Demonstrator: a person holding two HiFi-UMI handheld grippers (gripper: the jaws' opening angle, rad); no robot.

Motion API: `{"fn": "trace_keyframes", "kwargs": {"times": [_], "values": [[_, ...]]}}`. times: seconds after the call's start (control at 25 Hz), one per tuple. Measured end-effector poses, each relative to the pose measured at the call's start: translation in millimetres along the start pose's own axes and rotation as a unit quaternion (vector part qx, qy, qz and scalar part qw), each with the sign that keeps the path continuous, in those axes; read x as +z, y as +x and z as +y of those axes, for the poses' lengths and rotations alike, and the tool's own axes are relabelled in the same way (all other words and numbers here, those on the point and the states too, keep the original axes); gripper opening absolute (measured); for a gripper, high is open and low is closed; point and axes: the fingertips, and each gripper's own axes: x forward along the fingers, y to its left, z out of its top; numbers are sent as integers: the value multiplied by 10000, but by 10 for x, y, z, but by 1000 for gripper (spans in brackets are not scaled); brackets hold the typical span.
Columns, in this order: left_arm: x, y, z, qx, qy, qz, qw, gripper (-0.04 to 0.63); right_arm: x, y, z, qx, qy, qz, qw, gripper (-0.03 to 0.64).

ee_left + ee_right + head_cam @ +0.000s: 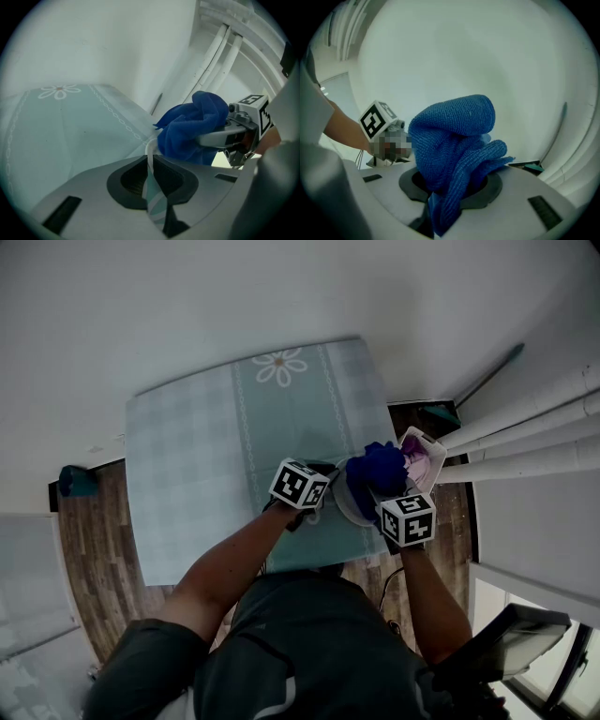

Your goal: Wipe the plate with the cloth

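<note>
A plate point(343, 506) hangs on edge over the table's right front corner, with my left gripper point(323, 496) shut on its rim. In the left gripper view the plate point(151, 185), white with teal stripes, runs edge-on between the jaws of the left gripper point(152, 197). A bunched blue cloth point(379, 469) presses against the plate's right face, and my right gripper point(382, 491) is shut on it. The right gripper view shows the cloth point(454, 136) bulging out of the right gripper point(445, 199), with the left gripper's marker cube point(375, 119) beyond it. The cloth point(192, 126) hides most of the plate's face.
The table point(197, 456) carries a pale blue-green checked covering with a flower print point(280, 366). A white tub point(424, 457) with something purple sits just right of the cloth. White pipes point(525, 427) run along the right wall. A teal object point(77, 480) lies on the floor at left.
</note>
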Motion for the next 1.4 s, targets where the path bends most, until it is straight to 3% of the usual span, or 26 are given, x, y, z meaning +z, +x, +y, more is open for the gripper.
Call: {"fn": "trace_keyframes", "kwargs": {"times": [0.16, 0.4, 0.92, 1.0, 1.2, 1.32, 1.4], "values": [[-26, 21, 23, -5, 5, 5, 10000, 43, -94, 324, 468, 459, -543, 388, 9967, 127], [-5, 14, 3, -19, 6, -16, 10000, 41, -307, 465, 359, 356, -842, 812, 9925, 127], [-17, -2, -3, 17, 43, -39, 10000, 41, -169, 81, -459, -635, 110, 464, 9968, 127], [0, -23, 3, 122, 116, -68, 9998, 41, -38, 75, -392, -492, 166, 313, 9982, 127], [16, -75, 101, 407, 254, -67, 9988, 41, 209, 422, 236, 375, -212, 200, 9989, 127], [-22, -99, 83, 446, 298, 16, 9986, 41, 56, 610, 372, 476, -468, 521, 9964, 127], [-34, -109, 40, 493, 587, 92, 9970, 41, 18, 621, 333, 443, -526, 565, 9960, 127]]}}
